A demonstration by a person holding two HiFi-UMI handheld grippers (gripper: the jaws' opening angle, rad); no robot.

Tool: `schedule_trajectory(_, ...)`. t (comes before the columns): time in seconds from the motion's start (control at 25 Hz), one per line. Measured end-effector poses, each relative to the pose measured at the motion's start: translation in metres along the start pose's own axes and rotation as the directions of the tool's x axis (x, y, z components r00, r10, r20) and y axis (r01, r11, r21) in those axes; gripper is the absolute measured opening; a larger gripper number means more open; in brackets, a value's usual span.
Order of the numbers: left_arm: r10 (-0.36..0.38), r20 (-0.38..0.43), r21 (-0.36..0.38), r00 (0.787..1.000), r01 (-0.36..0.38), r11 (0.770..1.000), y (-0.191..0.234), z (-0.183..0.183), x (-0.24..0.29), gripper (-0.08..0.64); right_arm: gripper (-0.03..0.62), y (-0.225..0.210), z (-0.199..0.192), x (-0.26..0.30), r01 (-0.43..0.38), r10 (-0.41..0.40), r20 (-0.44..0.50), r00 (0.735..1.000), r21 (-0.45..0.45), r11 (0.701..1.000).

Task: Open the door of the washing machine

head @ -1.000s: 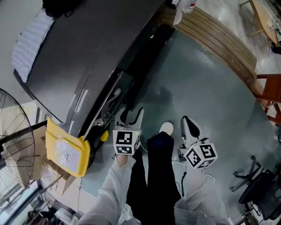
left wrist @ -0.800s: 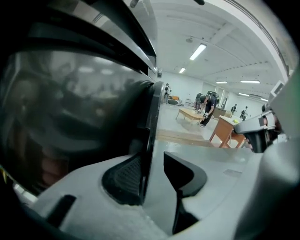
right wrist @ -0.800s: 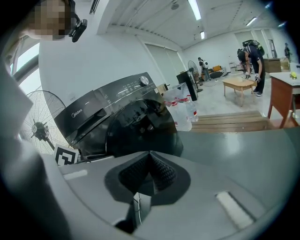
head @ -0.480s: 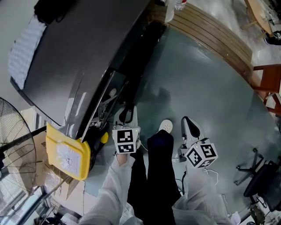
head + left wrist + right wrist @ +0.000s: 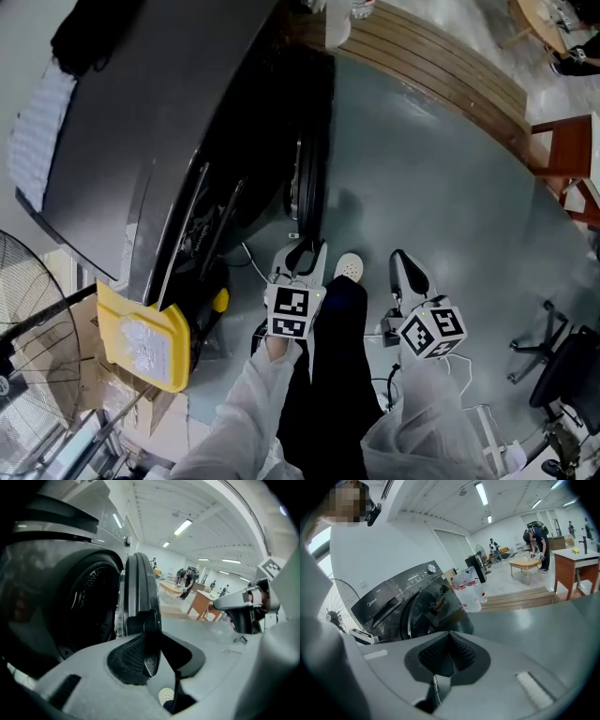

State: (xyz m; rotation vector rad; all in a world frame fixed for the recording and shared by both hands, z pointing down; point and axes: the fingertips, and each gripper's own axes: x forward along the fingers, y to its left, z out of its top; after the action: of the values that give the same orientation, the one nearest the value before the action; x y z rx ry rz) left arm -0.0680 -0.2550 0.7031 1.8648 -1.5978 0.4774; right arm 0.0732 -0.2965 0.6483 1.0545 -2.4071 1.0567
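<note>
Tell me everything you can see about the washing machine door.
The door is a round porthole, dark tinted glass in a dark glossy rim, on the front of the dark grey washing machine. It stands swung partly open, seen edge-on from the head view. The left gripper, its fingers just eased open slightly, straddles its free edge, apparently pressing it.

Left hand-held gripper (image 5: 302, 254), jaws just widening, clamps the door (image 5: 307, 178).

Bright, even light; fisheye-warped edges.

Left claw (image 5: 150, 645): one pad hidden behind door (image 5: 138, 588) edge; drum (image 5: 89, 603) interior too dark; fan (image 5: 21, 274) cut by left edge.
</note>
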Motion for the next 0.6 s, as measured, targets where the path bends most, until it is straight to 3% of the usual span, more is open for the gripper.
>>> schedule_trajectory(0.24, -0.062, -0.053, 0.042, 0.997, 0.064, 0.997, -0.036, 0.002, 0.019, 0.107, 0.008, -0.025, 0.001, -0.019, 0.048, -0.048, 0.016, 0.999, 0.018, 0.999)
schedule_trajectory(0.6, -0.153, -0.06, -0.004, 0.986, 0.153, 0.988, -0.089, 0.011, 0.051, 0.118, 0.008, -0.057, -0.005, -0.045, 0.1, -0.102, 0.03, 0.994, 0.079, 0.992)
